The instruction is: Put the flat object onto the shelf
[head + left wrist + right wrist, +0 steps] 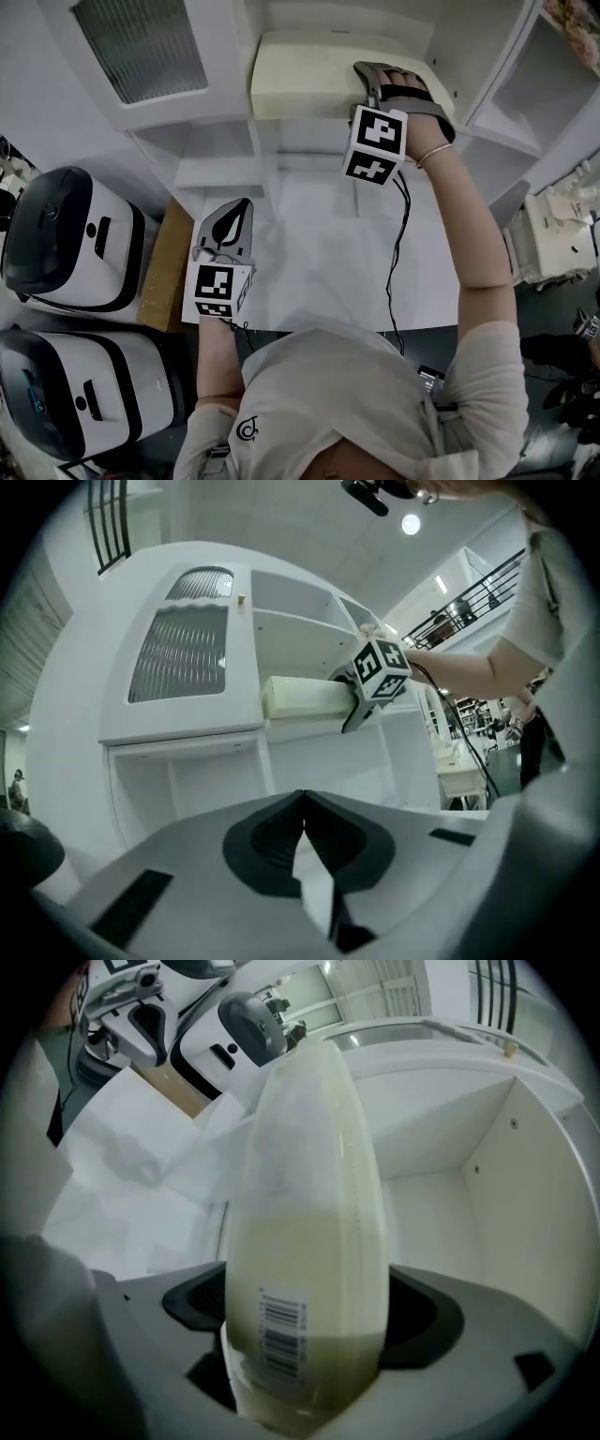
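The flat object (305, 73) is a cream slab with a barcode label. It lies on a shelf (281, 127) of the white cabinet, and it also shows in the left gripper view (302, 697). My right gripper (373, 82) is at the slab's right end. In the right gripper view the slab (305, 1222) runs straight out between the jaws of the right gripper (305, 1340), which stand wide beside it, open, with dark gaps at the pads. My left gripper (242, 208) hangs lower over the white table, shut and empty, its tips (303, 803) meeting.
Two white domed appliances (66, 239) (80, 394) stand at the left, beside a brown board (161, 272). A ribbed cabinet door (141, 45) is at upper left. Open shelf compartments (539, 89) sit at the right. A black cable (398, 253) trails over the table (319, 253).
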`<action>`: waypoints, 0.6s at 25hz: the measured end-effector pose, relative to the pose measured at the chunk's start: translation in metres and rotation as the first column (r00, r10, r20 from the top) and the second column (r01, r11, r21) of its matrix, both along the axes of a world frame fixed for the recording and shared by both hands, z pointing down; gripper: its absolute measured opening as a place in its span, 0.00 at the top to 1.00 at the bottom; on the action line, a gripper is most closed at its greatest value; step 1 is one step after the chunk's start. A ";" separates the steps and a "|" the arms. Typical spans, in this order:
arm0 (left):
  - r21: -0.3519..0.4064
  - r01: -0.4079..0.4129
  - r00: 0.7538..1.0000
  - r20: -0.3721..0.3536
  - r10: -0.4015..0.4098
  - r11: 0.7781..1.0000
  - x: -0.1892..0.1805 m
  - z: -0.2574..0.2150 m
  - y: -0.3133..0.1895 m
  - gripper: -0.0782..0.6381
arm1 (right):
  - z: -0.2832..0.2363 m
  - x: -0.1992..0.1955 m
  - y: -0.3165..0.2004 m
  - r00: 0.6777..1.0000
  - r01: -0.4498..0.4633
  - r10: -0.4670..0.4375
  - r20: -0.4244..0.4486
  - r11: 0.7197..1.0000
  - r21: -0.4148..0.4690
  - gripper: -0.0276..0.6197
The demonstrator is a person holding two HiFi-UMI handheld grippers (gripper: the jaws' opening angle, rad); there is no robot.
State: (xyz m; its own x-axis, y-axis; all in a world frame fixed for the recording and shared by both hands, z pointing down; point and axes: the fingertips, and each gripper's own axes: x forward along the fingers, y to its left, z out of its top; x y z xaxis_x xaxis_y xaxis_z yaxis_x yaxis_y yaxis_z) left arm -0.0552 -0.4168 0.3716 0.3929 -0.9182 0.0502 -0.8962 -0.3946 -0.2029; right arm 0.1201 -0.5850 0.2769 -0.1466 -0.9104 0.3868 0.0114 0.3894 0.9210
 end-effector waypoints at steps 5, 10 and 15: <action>-0.007 0.015 1.000 -0.004 -0.015 1.000 -0.009 0.002 -0.004 0.87 | -0.001 -0.004 -0.016 1.000 -0.018 0.018 0.010 1.000 -0.007 0.22; 0.010 0.017 1.000 -0.011 -0.017 1.000 -0.012 -0.002 -0.002 0.87 | 0.001 -0.006 -0.030 0.999 -0.038 0.038 0.002 0.999 -0.014 0.21; 0.014 0.022 1.000 -0.010 -0.021 1.000 -0.017 -0.004 0.005 0.87 | 0.002 -0.007 -0.039 0.999 -0.044 0.044 0.000 0.999 0.000 0.14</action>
State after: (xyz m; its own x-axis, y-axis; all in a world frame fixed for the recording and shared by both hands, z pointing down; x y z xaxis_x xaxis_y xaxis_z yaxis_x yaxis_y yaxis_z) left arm -0.0723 -0.4116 0.3678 0.3736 -0.9270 0.0330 -0.9065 -0.3724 -0.1991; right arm 0.1126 -0.6237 0.2789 -0.1064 -0.9162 0.3864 -0.0058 0.3892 0.9211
